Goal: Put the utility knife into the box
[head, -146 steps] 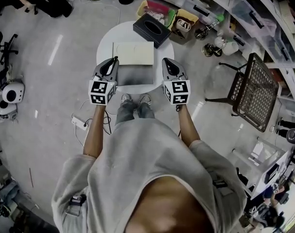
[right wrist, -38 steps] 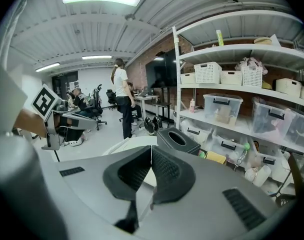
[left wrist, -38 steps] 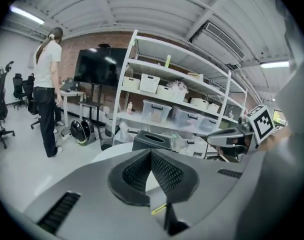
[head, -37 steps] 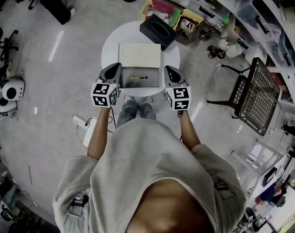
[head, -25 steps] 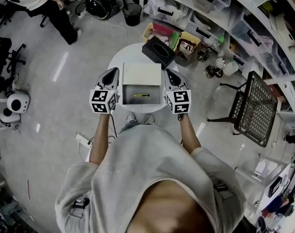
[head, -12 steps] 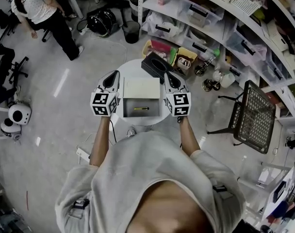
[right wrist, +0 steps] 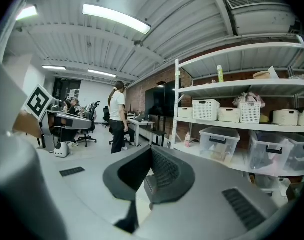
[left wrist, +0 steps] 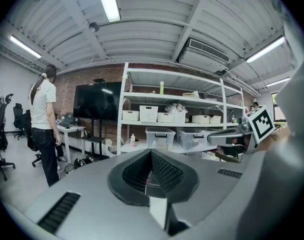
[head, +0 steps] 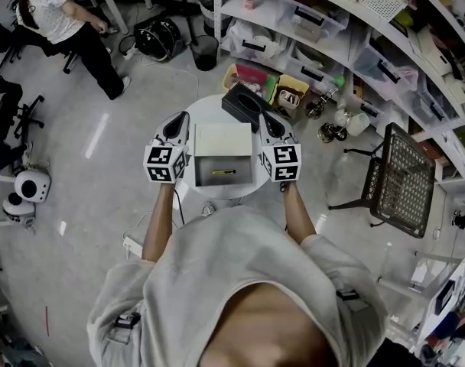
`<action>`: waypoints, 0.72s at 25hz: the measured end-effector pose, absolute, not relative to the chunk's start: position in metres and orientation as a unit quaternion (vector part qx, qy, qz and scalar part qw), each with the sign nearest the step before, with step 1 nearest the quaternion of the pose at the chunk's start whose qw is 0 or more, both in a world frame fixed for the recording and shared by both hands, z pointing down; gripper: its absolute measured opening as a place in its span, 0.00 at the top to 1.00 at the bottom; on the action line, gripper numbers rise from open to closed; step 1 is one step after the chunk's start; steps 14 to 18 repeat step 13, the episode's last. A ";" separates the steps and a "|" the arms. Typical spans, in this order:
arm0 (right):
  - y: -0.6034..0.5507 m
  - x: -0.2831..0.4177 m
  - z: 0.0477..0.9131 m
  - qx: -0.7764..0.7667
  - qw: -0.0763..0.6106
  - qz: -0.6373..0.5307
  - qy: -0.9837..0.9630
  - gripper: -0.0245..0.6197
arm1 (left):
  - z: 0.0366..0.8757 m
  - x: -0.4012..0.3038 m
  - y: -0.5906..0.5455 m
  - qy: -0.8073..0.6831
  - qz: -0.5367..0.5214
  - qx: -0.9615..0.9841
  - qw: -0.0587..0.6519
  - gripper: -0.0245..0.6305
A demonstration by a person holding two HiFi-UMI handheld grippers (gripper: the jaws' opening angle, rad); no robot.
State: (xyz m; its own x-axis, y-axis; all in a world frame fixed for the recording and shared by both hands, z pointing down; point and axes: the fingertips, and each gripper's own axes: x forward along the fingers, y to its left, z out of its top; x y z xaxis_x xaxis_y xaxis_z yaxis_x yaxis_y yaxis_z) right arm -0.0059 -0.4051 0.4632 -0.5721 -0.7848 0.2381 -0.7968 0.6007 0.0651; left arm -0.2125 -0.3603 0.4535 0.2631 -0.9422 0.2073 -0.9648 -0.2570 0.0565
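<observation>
In the head view an open box (head: 223, 176) sits on a small round white table (head: 204, 108), its lid (head: 223, 138) folded back. A yellow utility knife (head: 223, 172) lies flat inside the box. My left gripper (head: 179, 118) is held at the box's left side and my right gripper (head: 264, 118) at its right side, both apart from it. The left gripper (left wrist: 151, 153) and the right gripper (right wrist: 151, 150) views look out level over the room with jaws shut and nothing between them. Box and knife do not show there.
A black tissue box (head: 242, 105) stands at the table's far right edge. Coloured bins (head: 252, 79) lie on the floor behind. A black mesh chair (head: 397, 176) stands to the right, shelving (head: 332, 21) along the back. A person (head: 56, 14) stands far left.
The yellow knife lies in the box; in the earliest frame it did not show. Both grippers stay at the box's sides. The head view has risen and takes in more room.
</observation>
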 end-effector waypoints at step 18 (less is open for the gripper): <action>-0.409 -0.013 0.468 0.442 0.124 0.025 -0.888 0.91 | 0.458 -0.214 -0.365 -0.602 0.067 0.791 0.084 0.93</action>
